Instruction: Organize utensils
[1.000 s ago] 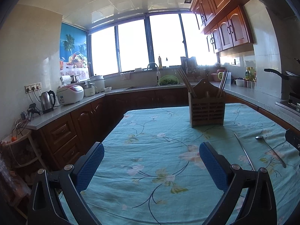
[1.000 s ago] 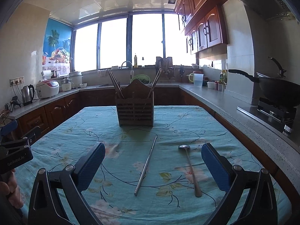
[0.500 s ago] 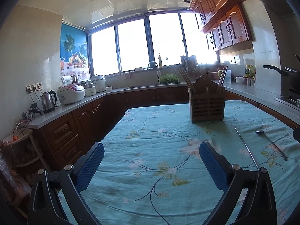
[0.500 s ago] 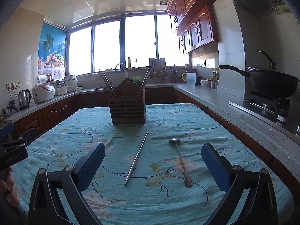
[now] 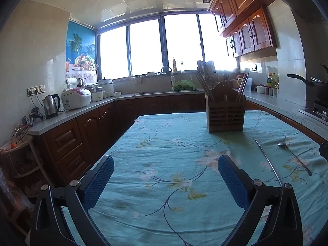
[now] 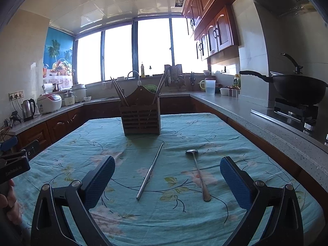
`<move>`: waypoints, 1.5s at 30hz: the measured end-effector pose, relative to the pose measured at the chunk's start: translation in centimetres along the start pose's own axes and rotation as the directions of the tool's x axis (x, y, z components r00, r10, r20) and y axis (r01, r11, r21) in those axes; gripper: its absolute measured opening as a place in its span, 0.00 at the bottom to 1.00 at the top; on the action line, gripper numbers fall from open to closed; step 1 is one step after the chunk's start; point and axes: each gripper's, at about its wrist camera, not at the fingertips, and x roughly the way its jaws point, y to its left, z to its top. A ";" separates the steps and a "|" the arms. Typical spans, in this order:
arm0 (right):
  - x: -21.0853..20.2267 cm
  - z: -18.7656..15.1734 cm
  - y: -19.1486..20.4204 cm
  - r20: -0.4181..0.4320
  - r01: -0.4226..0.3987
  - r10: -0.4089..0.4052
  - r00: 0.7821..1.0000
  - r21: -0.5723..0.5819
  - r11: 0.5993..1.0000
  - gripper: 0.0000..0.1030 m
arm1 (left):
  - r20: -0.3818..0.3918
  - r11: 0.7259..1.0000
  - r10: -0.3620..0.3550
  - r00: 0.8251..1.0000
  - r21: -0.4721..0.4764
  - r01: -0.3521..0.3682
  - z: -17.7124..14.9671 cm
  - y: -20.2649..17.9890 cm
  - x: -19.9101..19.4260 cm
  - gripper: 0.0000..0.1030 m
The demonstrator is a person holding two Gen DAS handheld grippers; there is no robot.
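Observation:
A wooden utensil holder (image 6: 140,112) with chopsticks in it stands at the far middle of the table; it also shows in the left wrist view (image 5: 225,114). A metal chopstick pair (image 6: 150,169) and a metal spoon (image 6: 197,171) lie flat on the teal floral tablecloth (image 6: 174,215), in front of my right gripper (image 6: 167,173), which is open and empty above them. In the left wrist view the chopsticks (image 5: 267,161) and spoon (image 5: 295,157) lie to the right of my left gripper (image 5: 166,173), which is open and empty.
Kitchen counters run around the table. A kettle (image 5: 51,105) and rice cooker (image 5: 76,98) stand on the left counter, a wok (image 6: 297,89) on the stove at right. The left gripper's body (image 6: 13,164) shows at the left edge of the right wrist view.
Both grippers have shifted slightly over the table; the holder and utensils look a little nearer in the right wrist view. Nothing was grasped or released.

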 end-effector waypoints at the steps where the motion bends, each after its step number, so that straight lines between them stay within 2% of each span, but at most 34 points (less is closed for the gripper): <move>1: 0.0 0.0 0.0 0.000 -0.001 0.001 1.000 0.001 1.000 1.00 | -0.001 1.000 0.000 1.000 -0.003 0.000 -0.1 0.0 0.0 0.99; 11: -0.1 0.0 0.2 0.005 -0.012 0.012 1.000 -0.001 1.000 1.00 | -0.006 1.000 -0.016 1.000 -0.011 0.016 0.0 -0.4 0.0 0.99; 45: -0.5 -0.1 0.1 0.031 -0.030 0.029 0.999 0.011 0.999 1.00 | 0.014 1.000 -0.006 1.000 -0.008 0.006 -0.2 -1.6 -0.8 0.99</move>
